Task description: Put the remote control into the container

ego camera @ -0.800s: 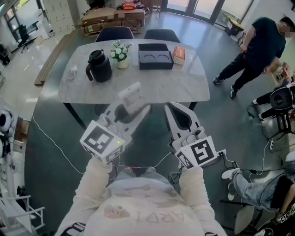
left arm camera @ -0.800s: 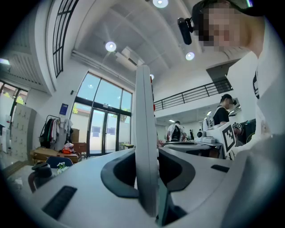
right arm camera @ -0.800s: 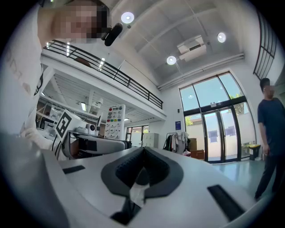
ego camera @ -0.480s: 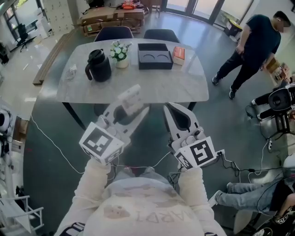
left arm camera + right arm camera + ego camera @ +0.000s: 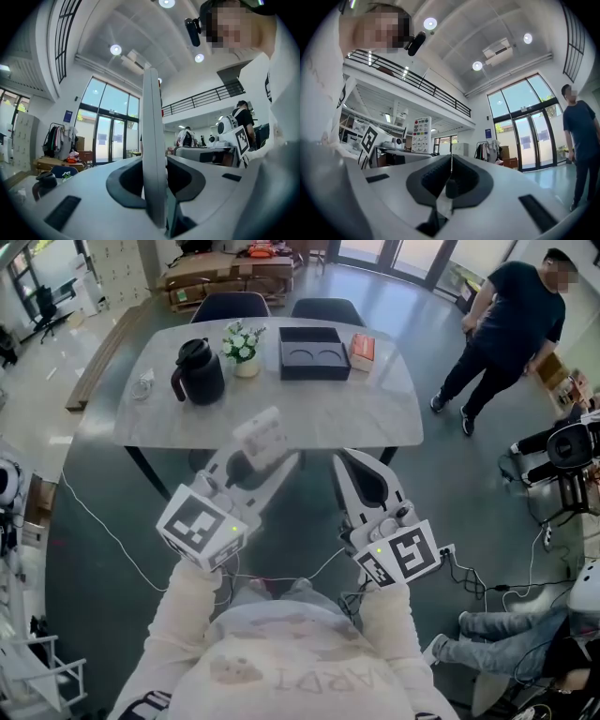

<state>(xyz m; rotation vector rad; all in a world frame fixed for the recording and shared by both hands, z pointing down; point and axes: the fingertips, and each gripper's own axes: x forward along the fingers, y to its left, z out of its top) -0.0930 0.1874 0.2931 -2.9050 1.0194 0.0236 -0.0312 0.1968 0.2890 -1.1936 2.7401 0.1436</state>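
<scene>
Remote control [image 5: 260,435] clamped in level left hand-held gripper [image 5: 265,457], right hand-held gripper [image 5: 361,465] closed, empty

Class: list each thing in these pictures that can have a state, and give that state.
Left tongs: shut on the remote control.
Right tongs: shut, empty.
Remote control: held in the air, short of the table.
Container: open on top, empty, on the table.
Jug: upright, lid on.
</scene>
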